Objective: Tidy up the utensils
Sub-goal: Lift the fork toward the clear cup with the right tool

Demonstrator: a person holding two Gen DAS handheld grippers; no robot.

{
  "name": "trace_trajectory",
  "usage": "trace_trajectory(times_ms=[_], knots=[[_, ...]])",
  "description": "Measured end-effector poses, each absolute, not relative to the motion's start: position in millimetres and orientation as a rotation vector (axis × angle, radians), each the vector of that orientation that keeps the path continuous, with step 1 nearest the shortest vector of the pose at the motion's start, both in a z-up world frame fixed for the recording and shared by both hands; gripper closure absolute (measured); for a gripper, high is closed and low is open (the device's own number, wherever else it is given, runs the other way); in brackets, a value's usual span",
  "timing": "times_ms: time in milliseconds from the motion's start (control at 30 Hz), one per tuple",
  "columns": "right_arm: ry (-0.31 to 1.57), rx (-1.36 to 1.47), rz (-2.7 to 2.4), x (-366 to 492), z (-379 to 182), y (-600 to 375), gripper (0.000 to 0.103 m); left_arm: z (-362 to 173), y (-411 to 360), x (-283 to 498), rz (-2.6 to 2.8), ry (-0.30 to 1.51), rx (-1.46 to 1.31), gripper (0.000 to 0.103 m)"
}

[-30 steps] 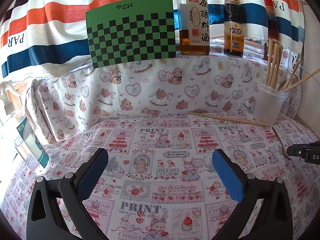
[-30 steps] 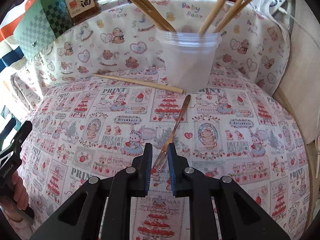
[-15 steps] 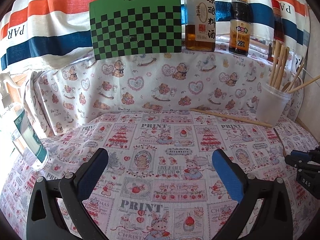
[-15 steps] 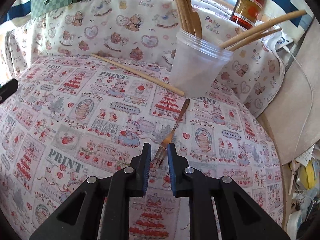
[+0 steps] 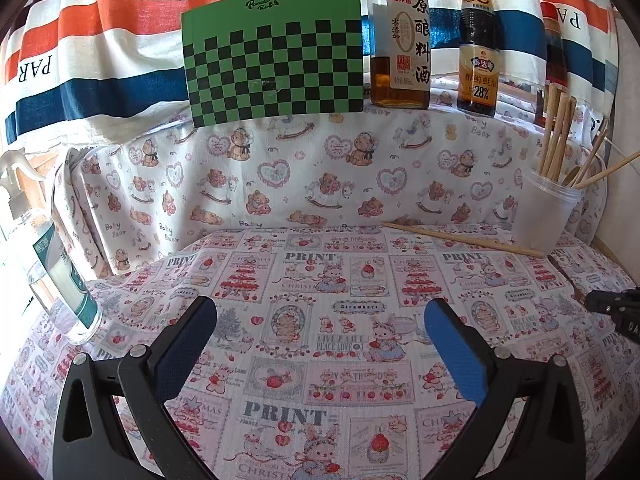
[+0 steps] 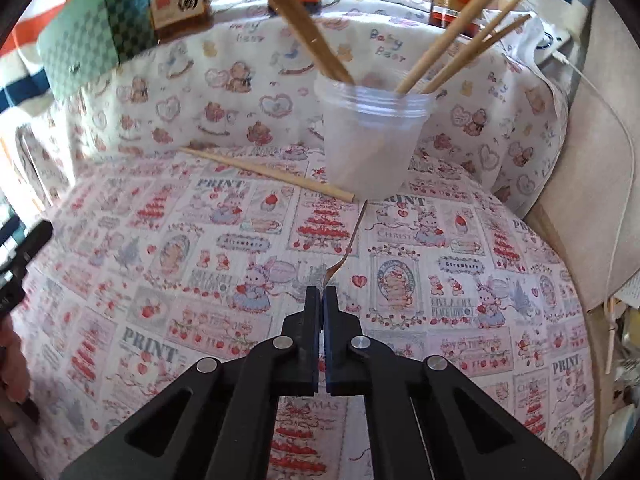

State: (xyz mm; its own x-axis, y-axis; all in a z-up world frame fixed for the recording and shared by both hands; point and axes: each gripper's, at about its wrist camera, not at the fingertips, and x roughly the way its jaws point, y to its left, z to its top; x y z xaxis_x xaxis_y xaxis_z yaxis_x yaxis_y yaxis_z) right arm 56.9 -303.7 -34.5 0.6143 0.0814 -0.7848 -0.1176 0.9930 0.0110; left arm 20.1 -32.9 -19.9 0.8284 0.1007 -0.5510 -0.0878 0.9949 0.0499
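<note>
Right tongs had just clamped on the tine end of the thin metal fork, lying flat on the cloth-covered desk before the translucent plastic cup. Likely light, stiff, slippery; neck better. Left tongs wide apart, empty.

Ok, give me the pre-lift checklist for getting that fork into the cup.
1. Right gripper shut on the fork: ok, its jaws have just closed over the tines.
2. Grip firm enough to lift: cannot tell.
3. Cup upright: ok.
4. Room among the chopsticks in the cup: ok, middle looks free.
5. Loose chopstick clear of the fork: cannot tell, ends lie close.
6. Left gripper open, out of the way: ok.
</note>
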Motion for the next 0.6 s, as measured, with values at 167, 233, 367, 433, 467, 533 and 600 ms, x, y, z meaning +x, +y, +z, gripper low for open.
trace_trajectory(times_ms=[167,233,367,433,467,533,600], knots=[[0.861,0.153,0.206,48.1,-9.2,-332.4,0.101,-17.9,-33.1,17.7,0.104,0.570,0.029,0.000],[0.840,0.227,0.270,44.7,0.8,-342.0,0.101,-16.8,-33.6,16.0,0.102,0.557,0.032,0.000],[0.792,0.261,0.241,41.2,11.9,-353.4,0.101,-8.6,-42.2,4.4,0.120,0.459,0.103,0.005],[0.782,0.277,0.248,40.4,15.5,-357.3,0.101,-1.9,-48.9,-1.6,0.081,0.420,0.128,0.006],[0.780,0.286,0.253,41.2,16.4,-359.1,0.101,2.3,-53.1,-2.5,0.048,0.414,0.129,0.006],[0.775,0.304,0.241,42.6,17.5,-363.5,0.101,9.8,-64.5,4.9,0.015,0.442,0.131,0.006],[0.772,0.344,0.227,44.7,18.7,-373.9,0.101,14.0,-82.4,23.1,-0.019,0.531,0.153,0.006]])
